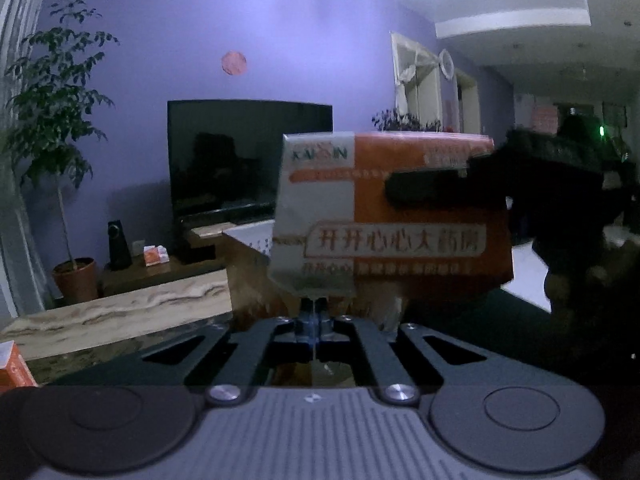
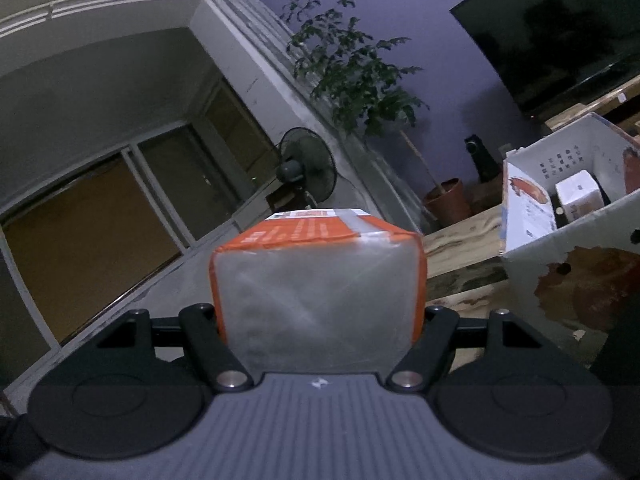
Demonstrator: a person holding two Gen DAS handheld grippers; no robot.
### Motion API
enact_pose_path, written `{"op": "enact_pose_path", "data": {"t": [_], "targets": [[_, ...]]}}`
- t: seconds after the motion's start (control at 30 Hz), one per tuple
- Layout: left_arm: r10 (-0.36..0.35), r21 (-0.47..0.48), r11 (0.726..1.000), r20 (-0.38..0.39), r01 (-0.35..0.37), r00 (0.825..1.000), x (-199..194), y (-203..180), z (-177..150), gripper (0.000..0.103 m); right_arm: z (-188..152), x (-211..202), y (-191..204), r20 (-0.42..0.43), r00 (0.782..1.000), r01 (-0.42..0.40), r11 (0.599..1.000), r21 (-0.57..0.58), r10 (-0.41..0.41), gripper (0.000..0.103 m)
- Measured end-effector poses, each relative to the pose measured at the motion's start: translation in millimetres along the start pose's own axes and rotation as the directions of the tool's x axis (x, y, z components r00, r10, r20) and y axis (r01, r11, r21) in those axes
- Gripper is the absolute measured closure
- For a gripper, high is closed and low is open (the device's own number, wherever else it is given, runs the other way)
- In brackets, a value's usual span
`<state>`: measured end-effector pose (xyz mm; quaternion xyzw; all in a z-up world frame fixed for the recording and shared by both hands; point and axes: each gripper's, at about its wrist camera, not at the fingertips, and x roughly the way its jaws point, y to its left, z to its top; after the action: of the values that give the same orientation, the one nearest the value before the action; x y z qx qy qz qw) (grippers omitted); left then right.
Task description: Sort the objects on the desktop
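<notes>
Tissue pack, orange and white in clear wrap, hangs in the air between the two tools, above the desk. The right gripper holds it by its two long sides; the jaws stand wide, and the pack fills the gap between them, as the right wrist view shows. In the left wrist view one black finger of this tool lies across the orange face. The left gripper has its jaws fully closed just under the near bottom corner of the pack. They seem to pinch the loose plastic seam there, but the picture is too dim to be sure.

On the right in the right wrist view stands an open cardboard box with a small white box already inside. I judge that this is the place for sorting, so at least one thing is done. At the near left edge of the left wrist view another orange pack lies on the desk, so I think some work is left. The held pack is not yet in the cardboard box.
</notes>
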<state>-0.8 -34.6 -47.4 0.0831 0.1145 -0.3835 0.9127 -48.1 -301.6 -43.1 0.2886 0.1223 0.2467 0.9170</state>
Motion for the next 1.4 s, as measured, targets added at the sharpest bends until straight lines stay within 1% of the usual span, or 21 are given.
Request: {"op": "enact_pose_path", "data": {"t": [0.2,0.37,0.73,0.8,1.03,1.3,1.4], "targets": [[-0.011,0.021,1.0,-0.064,0.013,0.998,4.0,-5.3,-4.8,0.103,-2.4,2.2,8.9,-0.046,0.999,-0.007,0.999,-0.047,0.005,0.03],[-0.008,0.025,1.0,-0.096,0.011,0.995,8.8,-6.1,-8.9,0.103,-10.0,7.8,13.5,-0.095,0.995,0.0,0.998,-0.068,-0.007,0.03],[-0.002,0.028,1.0,-0.092,0.004,0.996,9.6,-5.2,-13.7,0.103,-15.8,5.1,15.3,-0.102,0.995,0.003,0.997,-0.071,-0.011,0.029],[-0.002,0.031,1.0,-0.092,0.005,0.996,7.4,-9.6,-14.6,0.103,-16.4,4.6,15.4,-0.102,0.995,0.005,0.998,-0.069,-0.012,0.029],[0.0,0.029,1.0,-0.086,0.002,0.996,4.5,-12.1,-15.3,0.103,-18.4,8.1,14.9,-0.119,0.992,0.029,0.997,-0.067,-0.037,0.029],[-0.002,0.033,0.999,-0.081,0.005,0.997,1.8,-12.9,-15.3,0.103,-21.0,7.2,17.6,-0.109,0.993,0.026,0.996,-0.088,-0.036,0.029],[-0.002,0.033,0.999,-0.08,0.005,0.997,1.2,-12.9,-15.6,0.103,-22.7,6.3,15.2,-0.098,0.995,0.021,0.997,-0.078,-0.029,0.029]]}}
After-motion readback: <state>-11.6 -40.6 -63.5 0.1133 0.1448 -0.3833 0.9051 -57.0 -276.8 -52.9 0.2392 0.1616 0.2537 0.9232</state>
